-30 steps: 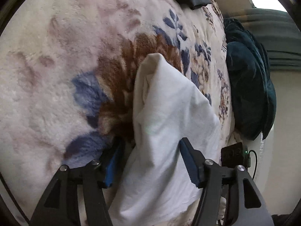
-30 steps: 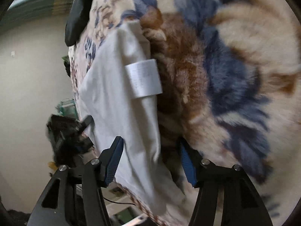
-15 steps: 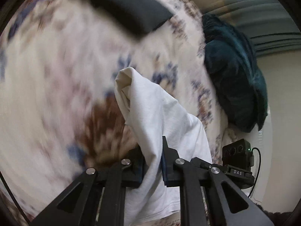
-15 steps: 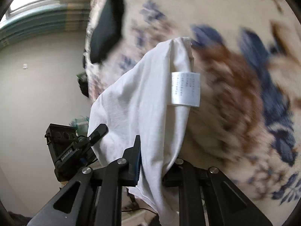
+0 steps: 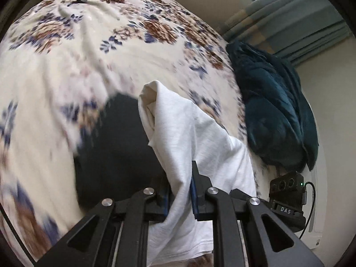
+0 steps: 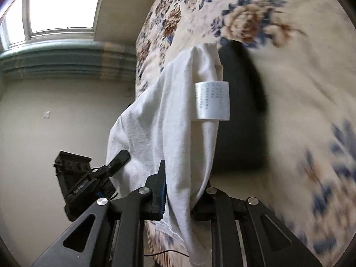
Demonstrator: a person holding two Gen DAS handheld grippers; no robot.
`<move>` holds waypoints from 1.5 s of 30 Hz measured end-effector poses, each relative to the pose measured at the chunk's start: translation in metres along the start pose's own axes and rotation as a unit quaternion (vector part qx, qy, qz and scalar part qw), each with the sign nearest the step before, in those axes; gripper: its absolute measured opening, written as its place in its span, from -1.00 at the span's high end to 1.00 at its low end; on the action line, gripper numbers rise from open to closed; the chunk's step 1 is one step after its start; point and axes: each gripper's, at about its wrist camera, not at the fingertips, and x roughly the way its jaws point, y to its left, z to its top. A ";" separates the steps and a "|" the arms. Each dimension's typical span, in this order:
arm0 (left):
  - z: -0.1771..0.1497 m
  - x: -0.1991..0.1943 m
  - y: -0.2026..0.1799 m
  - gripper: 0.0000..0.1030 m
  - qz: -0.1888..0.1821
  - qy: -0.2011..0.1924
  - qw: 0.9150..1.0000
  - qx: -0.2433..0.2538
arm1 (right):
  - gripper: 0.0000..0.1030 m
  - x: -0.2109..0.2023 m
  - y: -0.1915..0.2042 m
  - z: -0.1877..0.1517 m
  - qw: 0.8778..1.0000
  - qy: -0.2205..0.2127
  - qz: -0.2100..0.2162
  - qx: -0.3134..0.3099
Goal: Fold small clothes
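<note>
I see the left tongs (image 5: 180,191) clamped on a white garment (image 5: 195,142); the cloth bunches between the blue pads at lower centre and rises in a peak to mid-frame. My right tongs (image 6: 178,191) are clamped on the same white garment (image 6: 164,120), which hangs in a fold with a care label (image 6: 212,100) facing the camera at centre. Both pairs have just been closing, cloth between them. The garment is lifted above the bed, not lying flat on it.

Surface: a bed with a cream floral blanket (image 5: 89,55), brown and blue flowers, blurred at the lower left of the left view. A dark folded cloth (image 5: 115,146) lies on the blanket just behind the garment, centre left; in the right view it sits right of the label (image 6: 240,115). A dark teal cushion (image 5: 273,111) rests at the bed's right edge.

Room: beige wall, striped curtain (image 5: 296,29) upper right, window (image 6: 62,6) upper left of the right view.
</note>
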 end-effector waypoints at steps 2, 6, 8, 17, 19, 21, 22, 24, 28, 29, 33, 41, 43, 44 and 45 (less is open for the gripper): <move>0.022 0.020 0.020 0.77 -0.005 0.012 1.000 -0.002 | 0.65 0.031 0.000 0.024 1.000 -0.009 -0.013 0.009; 0.044 0.063 0.047 0.68 0.044 0.063 0.997 0.029 | 0.64 0.069 -0.009 0.050 0.999 -0.006 -0.051 0.008; 0.043 0.074 0.057 0.63 0.058 0.086 0.994 0.038 | 0.51 0.075 -0.022 0.056 0.996 0.008 -0.086 0.003; -0.004 0.019 0.012 -0.53 0.257 0.007 0.961 0.100 | -0.98 0.043 0.029 0.027 0.917 -0.066 -0.379 -0.110; -0.014 0.005 0.007 -0.55 0.276 -0.008 0.955 0.104 | -0.98 0.027 0.046 0.008 0.895 -0.085 -0.419 -0.126; -0.031 -0.014 -0.004 -0.82 0.294 -0.022 0.949 0.111 | -0.98 0.008 0.061 -0.012 0.875 -0.111 -0.450 -0.142; -0.035 -0.018 -0.008 -0.89 0.300 -0.024 0.947 0.114 | -0.98 -0.001 0.067 -0.024 0.867 -0.125 -0.459 -0.147; -0.045 -0.032 -0.019 -0.89 0.304 -0.031 0.944 0.122 | -0.98 -0.015 0.081 -0.039 0.857 -0.145 -0.471 -0.152; -0.060 -0.051 -0.043 -0.89 0.306 -0.041 0.940 0.142 | -0.98 -0.055 0.107 -0.077 0.846 -0.171 -0.479 -0.161; -0.065 -0.057 -0.048 -0.89 0.303 -0.040 0.941 0.145 | -0.98 -0.065 0.114 -0.087 0.845 -0.176 -0.478 -0.163; -0.083 -0.083 -0.067 -0.89 0.308 -0.053 0.939 0.148 | -0.98 -0.095 0.139 -0.120 0.847 -0.183 -0.470 -0.171; -0.141 -0.168 -0.125 -0.89 0.309 -0.087 0.935 0.153 | -0.98 -0.164 0.197 -0.188 0.849 -0.206 -0.445 -0.200; -0.159 -0.195 -0.141 -0.89 0.309 -0.098 0.934 0.152 | -0.98 -0.187 0.214 -0.211 0.849 -0.210 -0.439 -0.207; -0.165 -0.206 -0.147 -0.89 0.307 -0.102 0.934 0.153 | -0.98 -0.198 0.224 -0.223 0.845 -0.213 -0.442 -0.213; -0.172 -0.220 -0.155 -0.89 0.304 -0.106 0.935 0.152 | -0.98 -0.210 0.234 -0.237 0.843 -0.215 -0.442 -0.219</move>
